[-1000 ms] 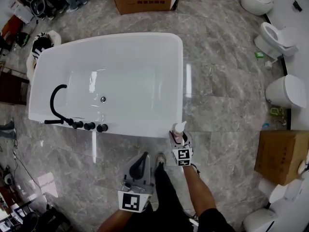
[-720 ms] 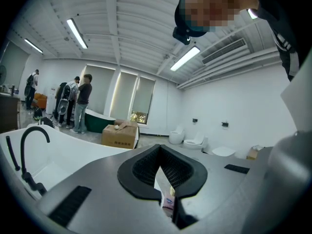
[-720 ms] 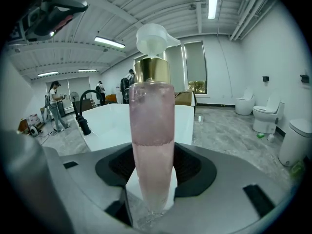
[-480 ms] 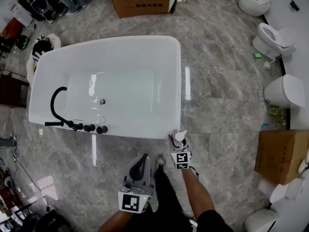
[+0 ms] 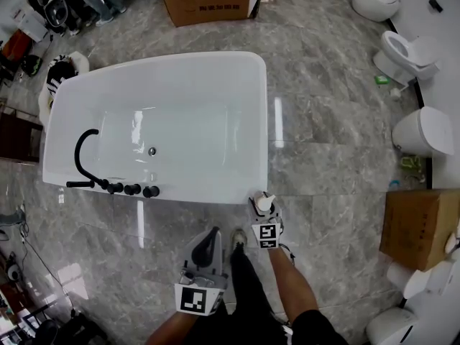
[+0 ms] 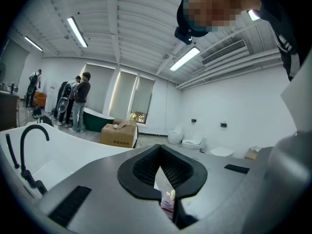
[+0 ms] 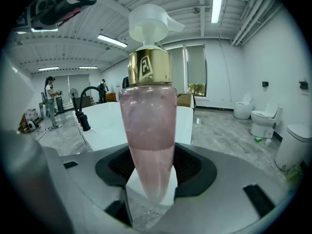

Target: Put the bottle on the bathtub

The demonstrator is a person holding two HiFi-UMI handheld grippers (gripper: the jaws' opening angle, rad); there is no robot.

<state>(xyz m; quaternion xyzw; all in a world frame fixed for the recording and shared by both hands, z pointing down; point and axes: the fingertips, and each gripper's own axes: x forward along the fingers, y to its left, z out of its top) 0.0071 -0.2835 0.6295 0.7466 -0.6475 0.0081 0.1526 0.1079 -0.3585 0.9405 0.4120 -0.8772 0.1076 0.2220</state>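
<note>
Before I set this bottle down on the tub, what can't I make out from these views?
- Whether the bottle clears the bathtub rim: head view looks too steeply down; in the right gripper view the bottle itself covers the near corner.
- Print on the far cardboard box: head view, too small.
- Cardboard box on the right: cut off by the head view's edge.

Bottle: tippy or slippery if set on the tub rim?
The bottle looks tall and slim with a pump on top, so it is probably tippy on the bathtub rim. Its smooth, clear wall may slide in the right gripper jaws. It seems only partly filled with pink liquid, so likely not heavy.
</note>
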